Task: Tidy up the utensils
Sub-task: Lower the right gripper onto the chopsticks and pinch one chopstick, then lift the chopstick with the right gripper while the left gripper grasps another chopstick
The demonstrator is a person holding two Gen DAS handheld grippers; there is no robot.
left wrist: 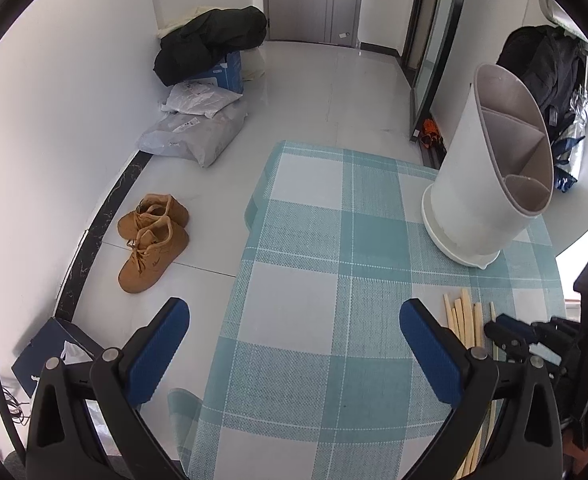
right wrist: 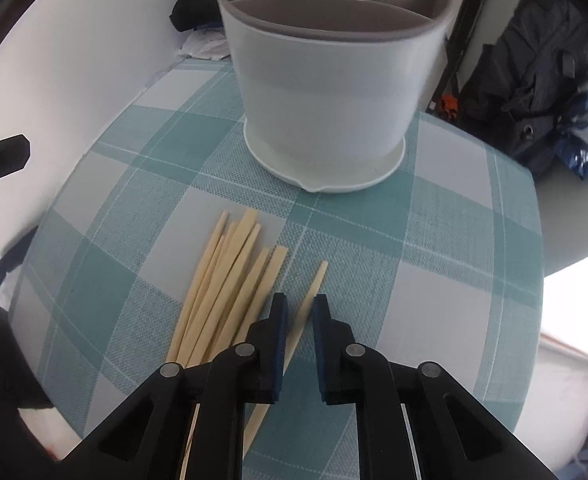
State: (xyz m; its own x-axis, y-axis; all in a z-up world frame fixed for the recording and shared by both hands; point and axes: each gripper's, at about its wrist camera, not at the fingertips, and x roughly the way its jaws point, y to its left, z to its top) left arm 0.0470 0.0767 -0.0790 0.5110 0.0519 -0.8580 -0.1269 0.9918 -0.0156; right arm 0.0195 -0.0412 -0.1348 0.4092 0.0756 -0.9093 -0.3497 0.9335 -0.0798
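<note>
Right gripper (right wrist: 297, 312): nearly closed around one chopstick (right wrist: 312, 292), contact unclear. Left gripper (left wrist: 294, 320): held wide open, empty. Utensil holder (right wrist: 322, 80): stood near the tabletop's far edge.

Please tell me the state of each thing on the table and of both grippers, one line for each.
Utensil holder: upright on the table; the compartments in view look empty.
Chopsticks: lying flat in a loose bundle before the holder, none inside it.
Single chopstick: lying apart from the bundle, passing between the right gripper's pads.
Right gripper: nearly closed around that chopstick; contact unclear.
Left gripper: wide open, holding nothing.
</note>
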